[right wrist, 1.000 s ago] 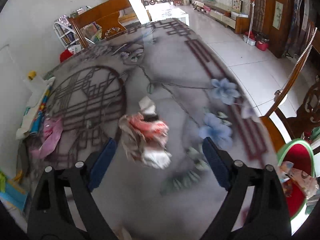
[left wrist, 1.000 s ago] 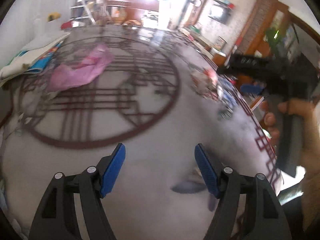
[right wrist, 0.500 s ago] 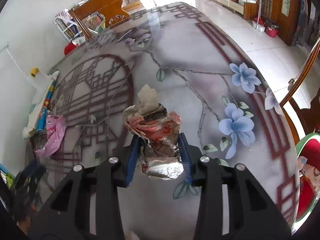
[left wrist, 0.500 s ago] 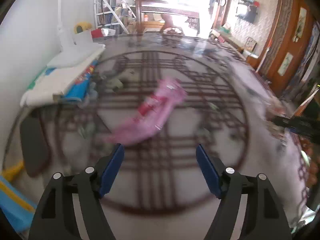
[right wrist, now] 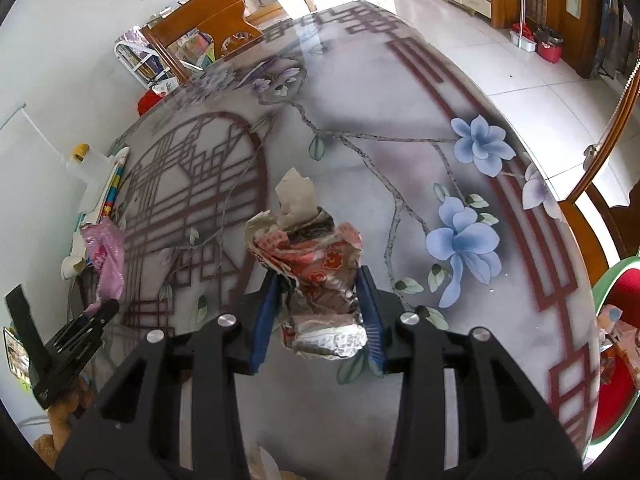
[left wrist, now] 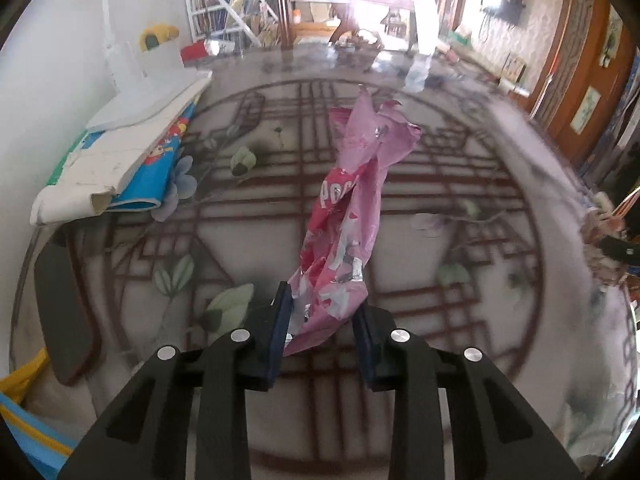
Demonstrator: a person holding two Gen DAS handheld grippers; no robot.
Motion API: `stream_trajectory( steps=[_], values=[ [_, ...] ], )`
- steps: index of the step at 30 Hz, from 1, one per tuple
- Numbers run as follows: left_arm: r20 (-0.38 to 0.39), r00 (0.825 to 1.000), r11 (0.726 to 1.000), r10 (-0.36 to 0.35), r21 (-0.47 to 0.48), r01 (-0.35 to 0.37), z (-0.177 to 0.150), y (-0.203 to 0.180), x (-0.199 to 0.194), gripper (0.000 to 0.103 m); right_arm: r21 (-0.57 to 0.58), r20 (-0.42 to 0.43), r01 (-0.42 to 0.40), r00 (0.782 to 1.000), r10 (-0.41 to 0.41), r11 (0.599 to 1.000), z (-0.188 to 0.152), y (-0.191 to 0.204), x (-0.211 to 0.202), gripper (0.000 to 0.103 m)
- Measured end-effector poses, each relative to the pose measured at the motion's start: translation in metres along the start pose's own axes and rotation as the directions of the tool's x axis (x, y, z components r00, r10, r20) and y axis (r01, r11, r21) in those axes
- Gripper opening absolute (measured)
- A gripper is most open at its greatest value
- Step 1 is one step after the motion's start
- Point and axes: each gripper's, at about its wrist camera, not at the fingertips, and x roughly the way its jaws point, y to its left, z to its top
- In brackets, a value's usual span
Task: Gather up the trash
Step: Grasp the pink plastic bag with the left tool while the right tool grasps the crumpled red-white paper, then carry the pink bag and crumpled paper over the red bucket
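A long pink snack wrapper (left wrist: 348,216) lies on the glass-topped patterned table (left wrist: 440,380). My left gripper (left wrist: 322,328) is closing on it, the wrapper's near end between the blue pads, which touch it on both sides. In the right wrist view a crumpled red-and-silver wrapper (right wrist: 316,256) stands between the pads of my right gripper (right wrist: 318,320), which is shut on it. The same view shows the left gripper (right wrist: 96,312) at the far left beside the pink wrapper (right wrist: 106,256).
A stack of books and papers (left wrist: 120,160) with a white lamp base lies at the table's left edge by the wall. A dark flat object (left wrist: 64,312) lies near it. A red bin with a green rim (right wrist: 616,320) and a wooden chair (right wrist: 600,184) stand off the table's right side.
The left gripper swung left across the table to the pink wrapper and its jaws narrowed around it. The right gripper closed on the crumpled wrapper and has held still since.
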Motion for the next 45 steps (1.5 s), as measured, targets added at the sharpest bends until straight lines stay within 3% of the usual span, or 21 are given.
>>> stream_trajectory(
  steps=[9,14,22,28,39,42,45],
  values=[
    [0.132,0.979,0.986,-0.156,-0.042,0.163,-0.038,-0.04,-0.076,0.026,-0.059,0.04,0.001,0.999,0.001,0.998,-0.016,-0.003,-0.035,0.039],
    [0.18,0.956,0.972,-0.23,0.008,0.233,-0.065,-0.082,-0.114,0.026,-0.127,0.142,0.044,0.989,-0.026,0.991,-0.025,-0.01,-0.082,0.038],
    [0.166,0.927,0.941,-0.337,0.103,0.323,-0.083,-0.141,-0.144,0.026,-0.076,0.232,0.013,0.973,0.005,0.997,-0.045,-0.052,-0.154,0.039],
    [0.173,0.902,0.914,-0.397,0.17,0.37,-0.08,-0.189,-0.157,0.026,-0.113,0.289,0.139,0.952,-0.102,0.984,-0.066,-0.084,-0.195,0.039],
    [0.122,0.872,0.863,-0.474,0.261,0.432,-0.084,-0.259,-0.162,0.027,0.156,0.314,0.131,0.933,-0.175,0.979,-0.112,-0.198,-0.23,0.039],
    [0.082,0.858,0.835,-0.507,0.295,0.465,-0.088,-0.284,-0.159,0.027,0.248,0.3,0.12,0.934,-0.194,0.961,-0.126,-0.231,-0.224,0.039],
    [0.01,0.837,0.785,-0.548,0.353,0.509,-0.091,-0.319,-0.151,0.027,0.315,0.279,0.116,0.937,-0.209,0.942,-0.136,-0.252,-0.219,0.039]
  ],
)
